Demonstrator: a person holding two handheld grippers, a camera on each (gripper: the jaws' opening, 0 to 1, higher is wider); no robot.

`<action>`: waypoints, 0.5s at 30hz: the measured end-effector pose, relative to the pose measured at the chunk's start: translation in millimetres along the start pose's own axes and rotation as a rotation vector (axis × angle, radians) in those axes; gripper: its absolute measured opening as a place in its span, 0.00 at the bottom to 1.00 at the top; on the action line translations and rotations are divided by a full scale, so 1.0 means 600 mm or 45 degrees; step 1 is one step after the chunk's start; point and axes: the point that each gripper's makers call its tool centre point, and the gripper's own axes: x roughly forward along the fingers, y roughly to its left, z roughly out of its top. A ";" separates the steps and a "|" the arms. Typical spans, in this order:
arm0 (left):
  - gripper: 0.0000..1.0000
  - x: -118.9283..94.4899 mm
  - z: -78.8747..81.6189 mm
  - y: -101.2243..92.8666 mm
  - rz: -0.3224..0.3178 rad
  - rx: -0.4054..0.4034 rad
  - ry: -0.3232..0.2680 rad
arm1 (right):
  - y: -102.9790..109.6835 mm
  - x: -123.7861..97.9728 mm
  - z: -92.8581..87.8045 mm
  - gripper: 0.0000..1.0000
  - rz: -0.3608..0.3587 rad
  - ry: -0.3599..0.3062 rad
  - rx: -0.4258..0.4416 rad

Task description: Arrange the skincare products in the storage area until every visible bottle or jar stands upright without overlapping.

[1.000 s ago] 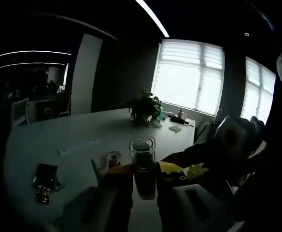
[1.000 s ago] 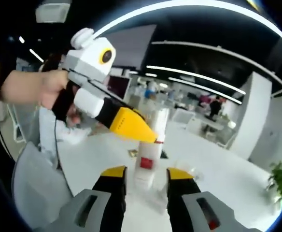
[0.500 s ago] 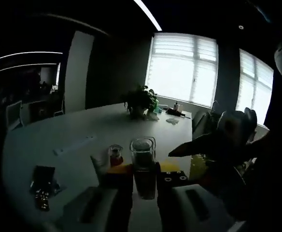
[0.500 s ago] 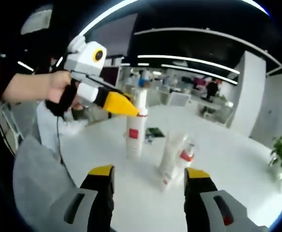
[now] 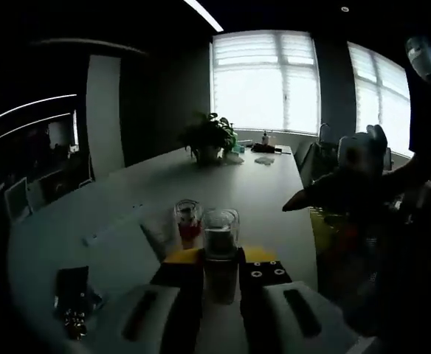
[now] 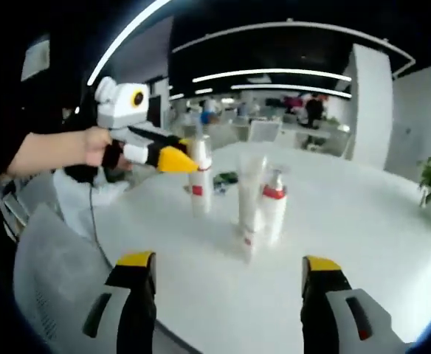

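Left gripper clamps a tall bottle standing on the white table; right gripper hangs wide open and empty.

In the right gripper view, the tall white bottle (image 6: 198, 175) with a red label stands upright on the white table (image 6: 348, 214), its upper part pinched by the yellow-tipped left gripper (image 6: 184, 159), which a hand (image 6: 96, 144) holds. Near it stand a clear tube (image 6: 250, 199) and, just beside that, a white pump bottle (image 6: 274, 210) with a red collar, both upright; whether the two touch is unclear. The right gripper (image 6: 229, 262) has its jaws spread far apart with nothing between them. In the dim left gripper view, the bottle's clear cap (image 5: 221, 228) sits between the jaws, with a red-collared container (image 5: 188, 222) just behind it. What the containers hold cannot be told. A potted plant (image 5: 209, 136) stands farther along the table.
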 end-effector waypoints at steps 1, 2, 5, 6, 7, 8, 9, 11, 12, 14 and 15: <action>0.18 0.004 -0.003 0.001 -0.011 0.002 -0.008 | 0.001 0.001 0.011 0.84 0.016 -0.040 0.022; 0.18 0.009 -0.006 0.002 -0.018 0.003 -0.014 | -0.001 0.002 0.012 0.85 0.025 -0.041 0.018; 0.18 0.025 -0.018 0.009 -0.037 0.037 -0.033 | -0.007 0.009 0.005 0.90 0.026 -0.004 -0.033; 0.18 0.030 -0.022 0.009 -0.050 0.056 -0.039 | -0.017 0.009 0.004 0.91 -0.008 -0.002 -0.042; 0.18 0.034 -0.026 0.011 -0.051 0.069 -0.037 | -0.022 0.009 0.004 0.93 -0.028 -0.002 -0.038; 0.18 0.038 -0.033 0.014 -0.049 0.096 -0.031 | -0.029 0.007 0.004 0.94 -0.062 0.000 -0.036; 0.17 0.041 -0.038 0.015 -0.050 0.104 -0.029 | -0.033 0.005 0.004 0.94 -0.077 0.004 -0.051; 0.17 0.047 -0.046 0.016 -0.069 0.118 -0.028 | -0.033 0.003 0.004 0.95 -0.087 -0.011 -0.050; 0.17 0.049 -0.049 0.015 -0.078 0.126 -0.032 | -0.031 0.004 0.003 0.96 -0.082 -0.006 -0.044; 0.17 0.056 -0.059 0.019 -0.087 0.125 -0.032 | -0.030 0.006 0.005 0.97 -0.082 -0.016 -0.053; 0.16 0.059 -0.063 0.021 -0.095 0.124 -0.032 | -0.029 0.007 0.007 0.99 -0.082 -0.022 -0.071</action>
